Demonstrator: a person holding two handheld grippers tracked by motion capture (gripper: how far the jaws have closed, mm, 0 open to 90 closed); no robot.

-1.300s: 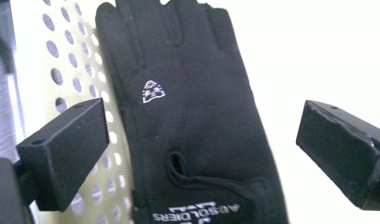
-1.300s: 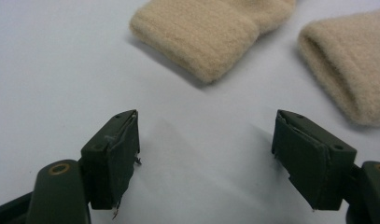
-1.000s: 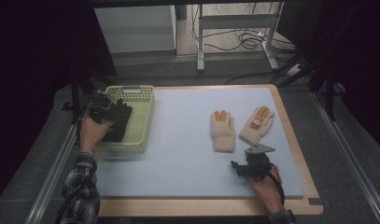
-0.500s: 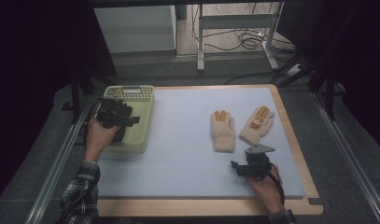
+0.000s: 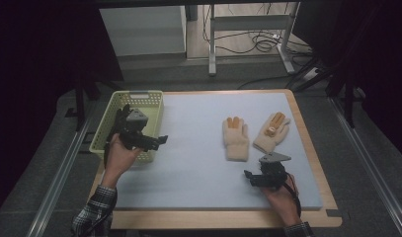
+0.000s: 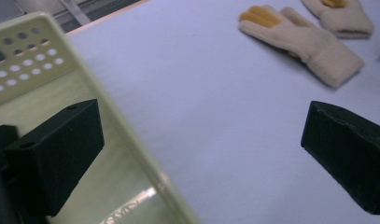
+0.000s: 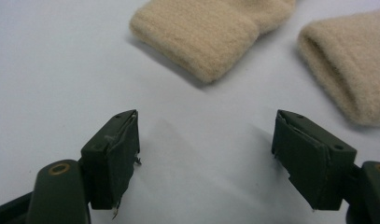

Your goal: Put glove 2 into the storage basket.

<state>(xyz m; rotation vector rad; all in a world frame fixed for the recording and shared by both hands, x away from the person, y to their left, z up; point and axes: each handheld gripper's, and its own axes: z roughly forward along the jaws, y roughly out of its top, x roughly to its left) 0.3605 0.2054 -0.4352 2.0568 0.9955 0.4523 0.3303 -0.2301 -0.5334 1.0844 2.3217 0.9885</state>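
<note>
— Since a second ago, left gripper (image 5: 161,140) has swung out of the pale yellow perforated plastic basket (image 5: 109,123) toward the light blue worktop (image 5: 198,153)?

— Yes, fingers wide. Right gripper (image 7: 204,154), fingers wide too, sits near two cream knitted gloves (image 5: 236,137).

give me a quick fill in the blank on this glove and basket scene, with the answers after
1. The two gloves lie on the ____ mat.
2. The left gripper hovers at the right edge of the pale ____ basket.
3. The right gripper has its jaws ____ and holds nothing.
4. The number of gloves inside the basket is ____.

Answers: blue; yellow; open; zero
</note>
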